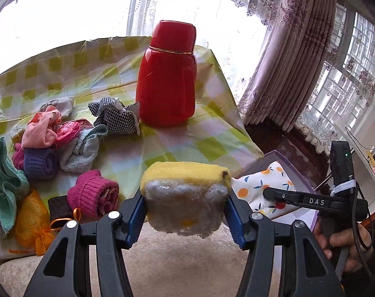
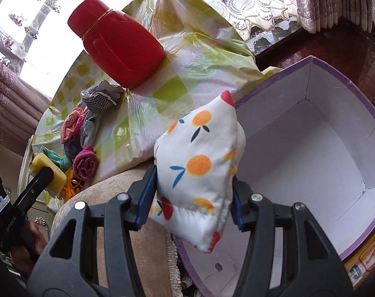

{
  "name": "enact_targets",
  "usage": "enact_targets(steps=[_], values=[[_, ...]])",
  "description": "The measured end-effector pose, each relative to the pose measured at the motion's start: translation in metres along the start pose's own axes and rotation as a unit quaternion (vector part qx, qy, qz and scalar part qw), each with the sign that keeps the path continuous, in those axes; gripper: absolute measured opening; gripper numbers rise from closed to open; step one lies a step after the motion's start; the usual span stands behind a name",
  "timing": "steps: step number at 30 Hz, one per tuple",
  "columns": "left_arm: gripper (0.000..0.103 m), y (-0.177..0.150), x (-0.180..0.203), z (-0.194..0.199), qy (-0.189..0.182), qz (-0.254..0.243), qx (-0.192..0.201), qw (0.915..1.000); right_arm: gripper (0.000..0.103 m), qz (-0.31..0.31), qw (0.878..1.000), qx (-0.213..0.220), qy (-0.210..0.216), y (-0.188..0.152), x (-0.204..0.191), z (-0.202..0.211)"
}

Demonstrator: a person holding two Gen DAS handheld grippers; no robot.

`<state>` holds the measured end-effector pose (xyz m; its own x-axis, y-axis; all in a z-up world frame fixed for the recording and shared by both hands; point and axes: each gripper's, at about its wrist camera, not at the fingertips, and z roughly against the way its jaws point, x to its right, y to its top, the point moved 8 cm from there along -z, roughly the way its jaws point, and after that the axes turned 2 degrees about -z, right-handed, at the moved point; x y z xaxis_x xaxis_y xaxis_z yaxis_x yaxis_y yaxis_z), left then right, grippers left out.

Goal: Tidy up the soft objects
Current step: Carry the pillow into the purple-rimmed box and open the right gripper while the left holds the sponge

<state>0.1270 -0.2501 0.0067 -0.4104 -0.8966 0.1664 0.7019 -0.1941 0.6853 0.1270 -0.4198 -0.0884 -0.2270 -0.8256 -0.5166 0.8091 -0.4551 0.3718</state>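
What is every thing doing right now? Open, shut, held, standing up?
Left gripper: shut on sponge.
Sponge: held.
Right gripper: shut on pouch.
Pouch: held over the box's rim.
Box: open, nothing seen inside.
Red bottle: upright, capped.

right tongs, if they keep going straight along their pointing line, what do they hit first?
Probably the purple-edged box: the right tongs, holding the orange-print pouch, point toward its open white interior, with the near rim just under the pouch. Depth is unclear, so the pouch might touch the rim or inner wall first.
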Motion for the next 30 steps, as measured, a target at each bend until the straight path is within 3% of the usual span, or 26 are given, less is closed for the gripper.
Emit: enact_targets(steps=[2, 4, 8, 12, 16, 19, 21, 26, 29, 30], values=[[0.058, 0.001, 0.013, -0.003, -0.009, -0.009, -0.002, 0.9999, 0.060, -0.002, 1.000, -0.001, -0.016, -0.001, 0.014, -0.003], [0.058, 0.003, 0.025, -0.007, -0.016, -0.018, -0.005, 0.9997, 0.075, -0.003, 0.999, -0.003, -0.036, -0.002, 0.027, -0.004], [0.058, 0.004, 0.045, -0.016, -0.031, -0.034, -0.014, 0.9988, 0.076, -0.004, 0.997, 0.020, -0.078, 0.004, 0.049, 0.009], [0.059, 0.005, 0.065, -0.025, -0.043, -0.053, -0.020, 0.9975, 0.078, 0.020, 0.985, 0.069, -0.159, 0.017, 0.065, 0.033], [0.059, 0.007, 0.068, -0.034, -0.035, -0.058, -0.028, 0.9973, 0.082, 0.030, 0.981, 0.092, -0.168, 0.026, 0.064, 0.046], [0.059, 0.007, 0.054, -0.037, -0.030, -0.028, -0.033, 0.9986, 0.082, 0.065, 0.985, 0.047, -0.153, 0.019, 0.047, 0.024], [0.059, 0.007, 0.046, -0.037, -0.027, -0.013, -0.032, 0.9990, 0.082, 0.124, 0.980, 0.009, -0.156, 0.009, 0.029, -0.005], [0.059, 0.007, 0.042, -0.033, -0.022, -0.012, -0.027, 0.9993, 0.082, 0.150, 0.970, -0.095, -0.168, -0.014, 0.035, -0.090], [0.059, 0.006, 0.040, -0.033, -0.023, -0.008, -0.028, 0.9993, 0.083, 0.135, 0.972, -0.108, -0.161, -0.017, 0.044, -0.111], [0.059, 0.006, 0.040, -0.035, -0.025, -0.007, -0.029, 0.9992, 0.089, 0.134, 0.971, -0.107, -0.166, -0.016, 0.047, -0.114]])
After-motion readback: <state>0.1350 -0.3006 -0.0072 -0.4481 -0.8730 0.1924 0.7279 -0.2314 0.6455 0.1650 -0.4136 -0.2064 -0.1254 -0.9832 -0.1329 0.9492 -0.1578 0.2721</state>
